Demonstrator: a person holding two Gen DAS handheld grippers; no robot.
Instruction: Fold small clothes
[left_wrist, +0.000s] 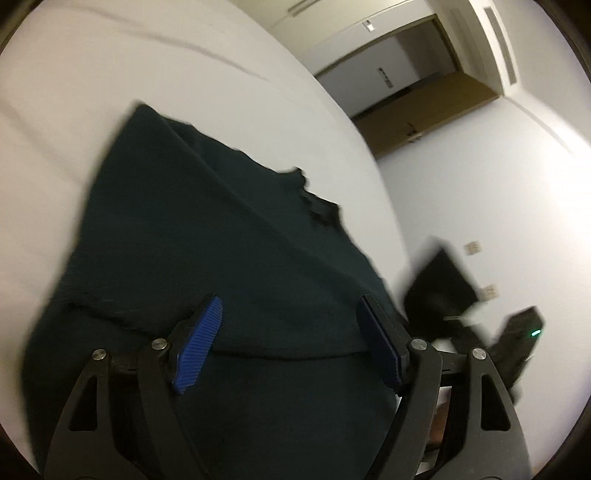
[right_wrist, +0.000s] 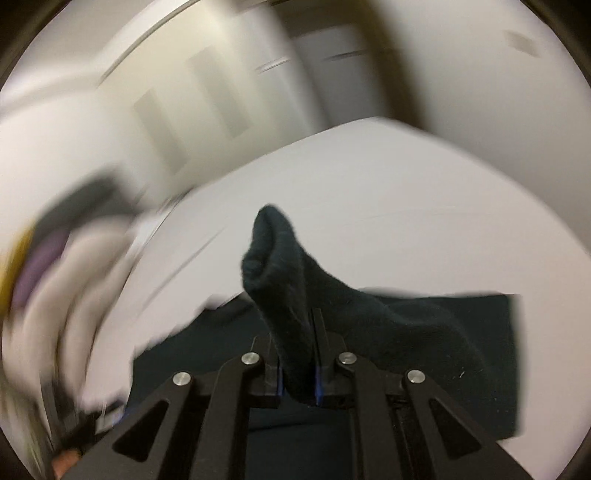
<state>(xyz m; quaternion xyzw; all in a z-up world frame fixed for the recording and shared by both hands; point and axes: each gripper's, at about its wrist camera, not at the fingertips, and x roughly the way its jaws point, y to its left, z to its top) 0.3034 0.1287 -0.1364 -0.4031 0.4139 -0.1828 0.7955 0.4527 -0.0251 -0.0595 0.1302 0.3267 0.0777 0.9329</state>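
Dark cloth: one dark green-black garment lies on the white surface; knit texture, edges partly rumpled.
Left gripper: jaws spread wide, blue pads clear of the fabric; nothing pinched. It hovers just above the near part of the garment.
Right gripper: jaws pressed together on a bunched fold of the same dark cloth, which stands up out of the pinch like a tube.
Cloth under right gripper: the rest lies flat, with a straight far edge visible.
Progress (judgement): mid-fold. One portion looks laid down and let go on the left; the right side is lifted, not yet placed. No finished, squared bundle in view.
Left to do (judgement): carry the pinched part over, lay it down, release, smooth.
Other clothes: blurred pale and purple heap at the left edge of the right view; cannot tell which items.
Surface: white, smooth, faint creases; probably a sheet or covered table.
Room: white walls, brown-framed doorway, ceiling vent, wall sockets.
Image quality: heavy motion blur in the right view.
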